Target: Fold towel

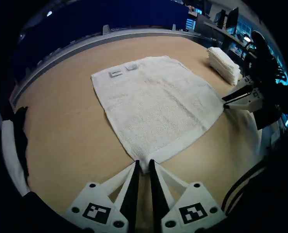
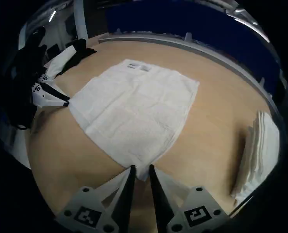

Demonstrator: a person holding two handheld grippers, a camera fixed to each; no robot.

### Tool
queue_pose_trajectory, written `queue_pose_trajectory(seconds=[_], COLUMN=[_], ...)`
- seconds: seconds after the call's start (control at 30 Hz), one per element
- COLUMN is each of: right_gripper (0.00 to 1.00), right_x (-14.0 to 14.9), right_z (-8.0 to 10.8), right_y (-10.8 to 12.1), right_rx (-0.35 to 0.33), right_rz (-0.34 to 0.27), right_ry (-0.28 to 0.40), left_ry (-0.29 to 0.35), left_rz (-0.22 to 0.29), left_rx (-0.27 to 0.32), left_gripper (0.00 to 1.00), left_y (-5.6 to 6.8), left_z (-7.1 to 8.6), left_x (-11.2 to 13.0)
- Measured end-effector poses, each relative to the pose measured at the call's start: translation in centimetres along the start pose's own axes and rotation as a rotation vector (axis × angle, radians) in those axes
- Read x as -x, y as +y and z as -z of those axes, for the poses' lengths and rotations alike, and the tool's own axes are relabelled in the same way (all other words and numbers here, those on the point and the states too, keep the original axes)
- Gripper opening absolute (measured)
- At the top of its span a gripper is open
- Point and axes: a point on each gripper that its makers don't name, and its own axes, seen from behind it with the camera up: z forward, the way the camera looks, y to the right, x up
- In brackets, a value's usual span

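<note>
A white towel [image 1: 155,101] lies spread flat on the wooden table [image 1: 66,128], with two small labels [image 1: 122,70] at its far edge. My left gripper [image 1: 143,163] is shut on the near corner of the towel. In the right gripper view the towel [image 2: 136,105] also lies flat, and my right gripper [image 2: 141,167] is shut on its nearest corner. Each gripper appears in the other's view at a neighbouring corner: the right gripper [image 1: 224,103] at the towel's right corner, the left gripper [image 2: 67,103] at its left corner.
A stack of folded white towels [image 1: 223,64] [image 2: 260,149] sits on the table beside the spread towel. A grey rim [image 1: 105,39] and a blue partition [image 1: 105,15] bound the far side. Black and white cloth [image 2: 72,52] lies near a table edge.
</note>
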Motion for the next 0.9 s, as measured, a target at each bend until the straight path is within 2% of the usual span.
queue_pose_trajectory(seconds=[0.13, 0.2, 0.57, 0.9], right_gripper=[0.12, 0.09, 0.08, 0.07], right_x=[-0.6, -0.9, -0.9, -2.1], right_z=[0.1, 0.1, 0.4, 1.2], right_y=[0.0, 0.0, 0.3, 0.4], right_rx=[0.002, 0.007, 0.014, 0.01], right_rz=[-0.012, -0.02, -0.032, -0.036], right_ry=[0.013, 0.02, 0.018, 0.04], left_ry=[0.0, -0.002, 0.013, 0.04], left_rz=[0.009, 0.015, 0.036, 0.051], left_rx=[0.012, 0.023, 0.028, 0.028], left_gripper=[0.12, 0.11, 0.1, 0.1], left_y=[0.4, 0.7, 1.0, 1.2], left_z=[0.2, 0.3, 0.6, 1.7], left_x=[0.1, 0.0, -0.5, -1.8])
